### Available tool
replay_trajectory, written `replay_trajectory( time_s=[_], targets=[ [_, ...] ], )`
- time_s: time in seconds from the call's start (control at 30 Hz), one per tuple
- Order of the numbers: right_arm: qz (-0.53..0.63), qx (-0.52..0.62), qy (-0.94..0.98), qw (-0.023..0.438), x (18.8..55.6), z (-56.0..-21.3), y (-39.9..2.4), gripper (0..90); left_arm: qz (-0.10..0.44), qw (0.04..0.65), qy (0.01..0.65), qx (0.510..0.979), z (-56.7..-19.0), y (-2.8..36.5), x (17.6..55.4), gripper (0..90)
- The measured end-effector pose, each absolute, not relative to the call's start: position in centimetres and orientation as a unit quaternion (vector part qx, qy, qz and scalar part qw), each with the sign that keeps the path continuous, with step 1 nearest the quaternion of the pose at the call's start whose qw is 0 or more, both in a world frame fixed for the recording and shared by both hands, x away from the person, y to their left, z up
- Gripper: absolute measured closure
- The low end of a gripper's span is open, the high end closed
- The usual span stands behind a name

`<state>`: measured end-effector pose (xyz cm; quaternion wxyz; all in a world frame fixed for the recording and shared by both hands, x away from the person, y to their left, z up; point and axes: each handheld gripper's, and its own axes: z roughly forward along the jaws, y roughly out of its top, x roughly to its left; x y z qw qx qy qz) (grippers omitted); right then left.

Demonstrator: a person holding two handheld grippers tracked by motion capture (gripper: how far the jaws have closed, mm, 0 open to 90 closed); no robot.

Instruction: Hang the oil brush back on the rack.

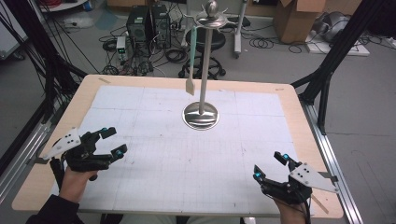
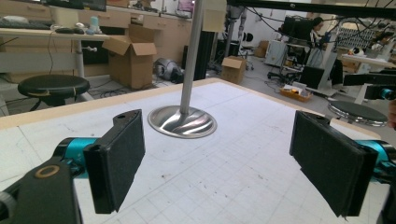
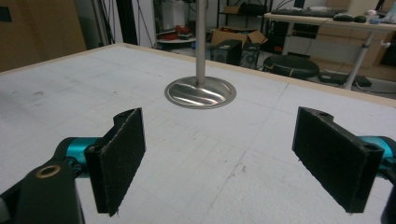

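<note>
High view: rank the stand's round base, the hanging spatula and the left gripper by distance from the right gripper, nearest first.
From the right gripper, at the table's near right corner:
1. Stand's round base, mid-table, up and to the left.
2. Left gripper, across the table at the near left side.
3. Hanging spatula, on the stand's top hooks, toward the far edge.

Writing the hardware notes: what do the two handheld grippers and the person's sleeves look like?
Both the left gripper and the right gripper have black bodies, teal-blue joints at the jaw roots, and flat rectangular black pads with a rough, felt-like face. Each carries a grey three-cornered plate dotted with small holes. A dark sleeve covers the left forearm.
</note>
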<state>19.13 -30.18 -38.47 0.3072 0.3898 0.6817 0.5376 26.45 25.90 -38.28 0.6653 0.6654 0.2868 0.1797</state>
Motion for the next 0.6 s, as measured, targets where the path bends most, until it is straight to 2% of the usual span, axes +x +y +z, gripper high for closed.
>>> replay_trajectory(
  time_s=[0.6],
  targets=[
    [0.535, 0.385, 0.679, 0.324, 19.11, -38.34, -30.33, 16.0, 0.172, 0.676, 0.287, 0.657, -38.54, 25.76, 26.21, 19.0]
  ],
)
